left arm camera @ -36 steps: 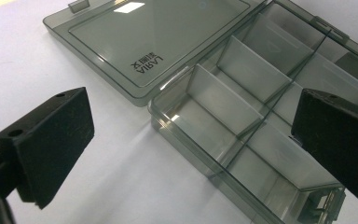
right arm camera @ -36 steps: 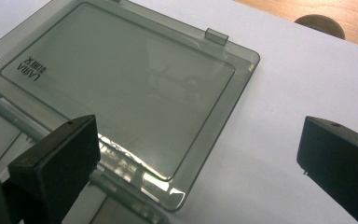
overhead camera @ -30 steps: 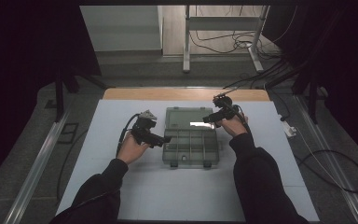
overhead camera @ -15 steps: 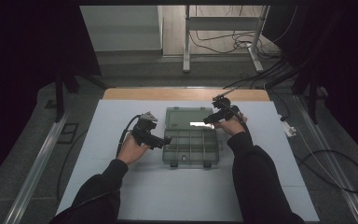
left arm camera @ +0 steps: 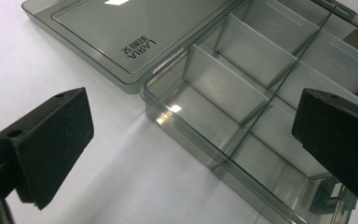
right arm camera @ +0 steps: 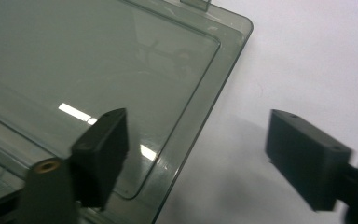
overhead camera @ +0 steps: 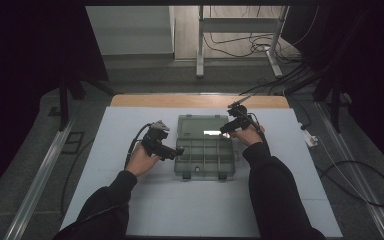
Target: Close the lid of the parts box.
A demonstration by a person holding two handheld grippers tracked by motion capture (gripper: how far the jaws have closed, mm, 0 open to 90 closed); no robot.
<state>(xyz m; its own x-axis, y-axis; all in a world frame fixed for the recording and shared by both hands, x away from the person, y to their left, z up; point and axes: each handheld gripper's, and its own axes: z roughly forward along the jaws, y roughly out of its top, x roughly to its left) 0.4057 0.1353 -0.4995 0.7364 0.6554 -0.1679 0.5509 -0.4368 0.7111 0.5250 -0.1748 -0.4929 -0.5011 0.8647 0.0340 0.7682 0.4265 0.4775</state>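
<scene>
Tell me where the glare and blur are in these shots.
High view: dark surroundings, a bright glare patch on the box lid. Left gripper view: sharp, with small reflections on the organizer box. Right gripper view: soft overall, with glare streaks on the lid and slightly blurred jaws.

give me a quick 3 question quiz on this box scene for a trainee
1. True or false: the organizer box lies open, its lid flat on the table.
2. Which edge of the lid does the right gripper straddle? A) its side edge B) the hinge
3. What lies in the box's compartments nearest the left gripper?

Key
1. True.
2. A; the jaws have just been closing, pads not yet on the lid.
3. Nothing; they look empty.
</scene>
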